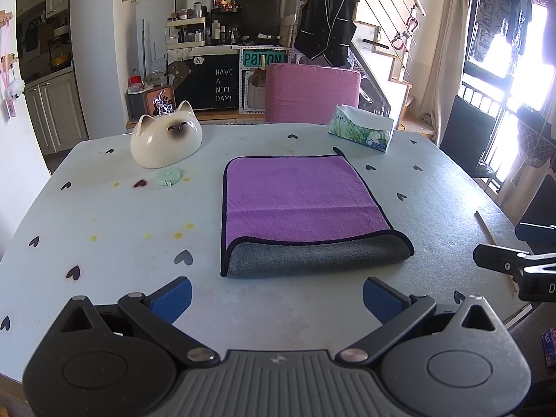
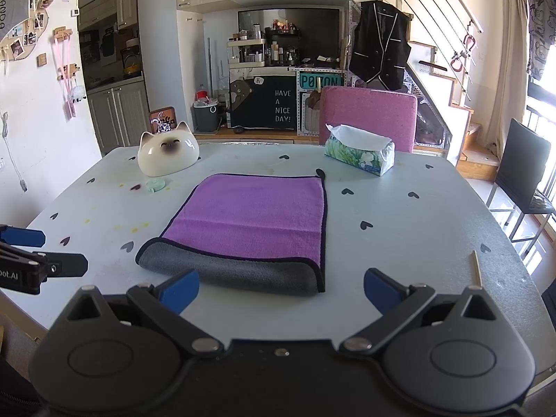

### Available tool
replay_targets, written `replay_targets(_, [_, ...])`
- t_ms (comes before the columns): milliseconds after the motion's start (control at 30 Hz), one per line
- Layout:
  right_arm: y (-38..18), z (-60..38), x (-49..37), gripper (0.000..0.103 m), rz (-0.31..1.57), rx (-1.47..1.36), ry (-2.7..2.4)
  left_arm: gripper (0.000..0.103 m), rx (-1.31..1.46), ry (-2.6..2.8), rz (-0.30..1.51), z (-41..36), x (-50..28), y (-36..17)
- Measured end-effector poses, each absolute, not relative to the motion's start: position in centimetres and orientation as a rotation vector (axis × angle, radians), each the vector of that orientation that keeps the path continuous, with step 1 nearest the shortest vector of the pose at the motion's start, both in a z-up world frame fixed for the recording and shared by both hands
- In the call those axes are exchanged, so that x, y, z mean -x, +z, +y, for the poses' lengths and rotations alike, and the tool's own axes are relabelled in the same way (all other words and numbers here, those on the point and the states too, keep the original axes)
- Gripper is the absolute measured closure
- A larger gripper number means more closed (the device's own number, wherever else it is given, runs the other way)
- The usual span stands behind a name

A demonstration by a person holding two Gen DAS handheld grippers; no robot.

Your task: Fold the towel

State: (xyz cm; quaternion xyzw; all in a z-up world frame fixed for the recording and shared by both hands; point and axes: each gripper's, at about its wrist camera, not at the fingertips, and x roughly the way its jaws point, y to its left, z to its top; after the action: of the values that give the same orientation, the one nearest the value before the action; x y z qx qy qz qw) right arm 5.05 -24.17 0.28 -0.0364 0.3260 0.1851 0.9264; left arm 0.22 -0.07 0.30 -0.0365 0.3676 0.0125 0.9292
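A purple towel [image 1: 295,196] with a grey underside and dark trim lies folded on the pale table [image 1: 114,215]. Its grey lower layer sticks out along the near edge. It also shows in the right wrist view [image 2: 253,219]. My left gripper [image 1: 277,299] is open and empty, just short of the towel's near edge. My right gripper [image 2: 281,290] is open and empty, at the towel's near edge. The right gripper's side shows at the right in the left wrist view [image 1: 514,260]. The left gripper's side shows at the left in the right wrist view [image 2: 31,260].
A white cat-shaped ceramic bowl [image 1: 166,138] and a small green tape measure [image 1: 169,177] sit at the far left. A tissue pack [image 1: 361,128] sits at the far right. A pink chair [image 1: 311,92] stands behind the table. A thin wooden stick [image 2: 476,267] lies near the right edge.
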Motion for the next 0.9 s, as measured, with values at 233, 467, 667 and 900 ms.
replay_targets(233, [0.26,-24.17,-5.08,0.002,0.670,0.074,0.380,0.000,0.074,0.026,0.753,-0.07,-0.24,0.26])
replay_targets(467, [0.28,-24.21,-5.10,0.002,0.671,0.073,0.380,0.000,0.074,0.026,0.753,-0.05,-0.24,0.27])
replay_targets(667, [0.23,-24.21,-5.15,0.002,0.672,0.074,0.380,0.000,0.073,0.027,0.752,-0.01,-0.23,0.05])
replay_targets(900, [0.16,-24.22,-5.21,0.002,0.673,0.073,0.381,0.000,0.073,0.026,0.752,0.00,-0.22,0.05])
